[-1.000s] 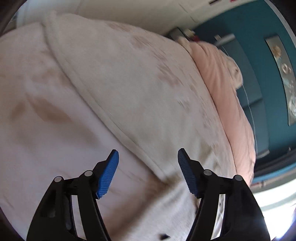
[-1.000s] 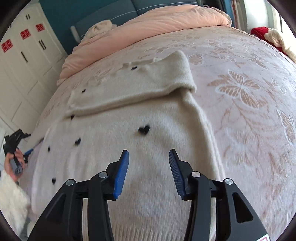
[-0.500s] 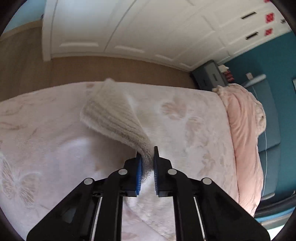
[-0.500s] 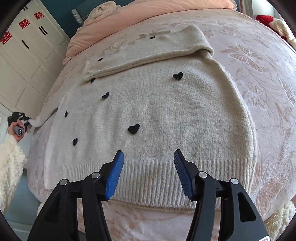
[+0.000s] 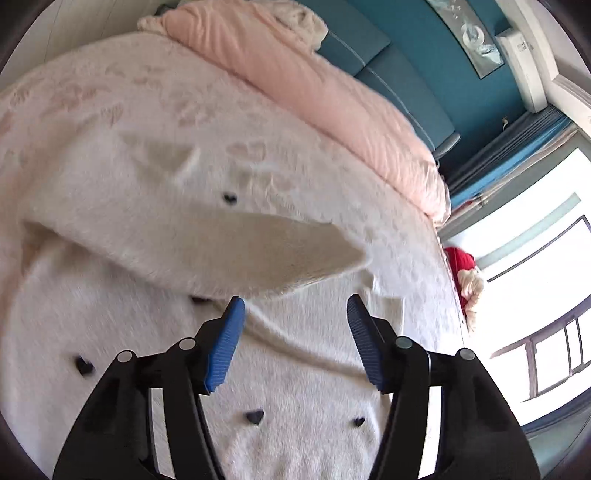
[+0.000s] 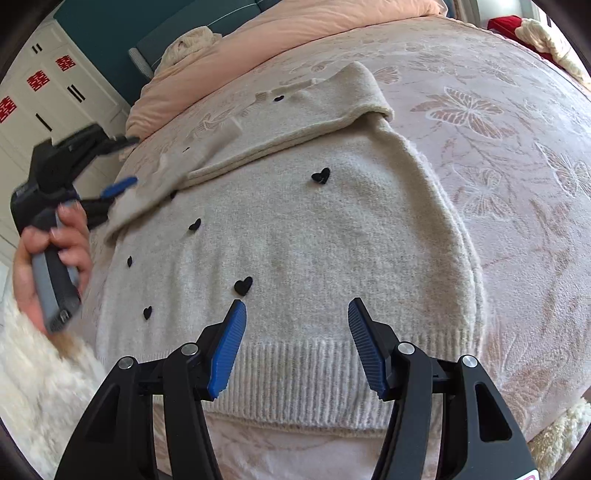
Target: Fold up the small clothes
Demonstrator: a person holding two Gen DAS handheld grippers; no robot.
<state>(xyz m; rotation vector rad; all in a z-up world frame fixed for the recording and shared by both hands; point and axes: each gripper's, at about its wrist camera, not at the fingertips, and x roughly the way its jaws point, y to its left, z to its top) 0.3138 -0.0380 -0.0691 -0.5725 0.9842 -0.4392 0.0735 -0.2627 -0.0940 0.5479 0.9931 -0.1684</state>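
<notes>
A cream knit sweater (image 6: 332, 236) with small black hearts lies flat on the bed, ribbed hem (image 6: 303, 373) nearest me. One sleeve (image 6: 314, 110) is folded across its top. The other sleeve (image 5: 221, 251) drapes, blurred, over the sweater's body (image 5: 295, 387), just beyond my left gripper (image 5: 295, 332). That gripper's jaws are opening and nothing is between its pads. In the right wrist view the left gripper (image 6: 123, 162) hovers at the sweater's left edge, held by a hand (image 6: 55, 251). My right gripper (image 6: 297, 339) stands open just above the hem, holding nothing.
The sweater rests on a pink bedspread (image 6: 480, 110) with butterfly patterns. A peach duvet (image 5: 314, 85) lies rolled against the teal headboard (image 5: 388, 74). White wardrobe doors (image 6: 37, 92) stand to the left, and a red and cream bundle (image 6: 524, 29) sits at the bed's far right.
The left gripper, shut on the sleeve half a second ago, swung it over the sweater's body and let go. The right gripper drew back slightly toward the hem, jaws still apart.
</notes>
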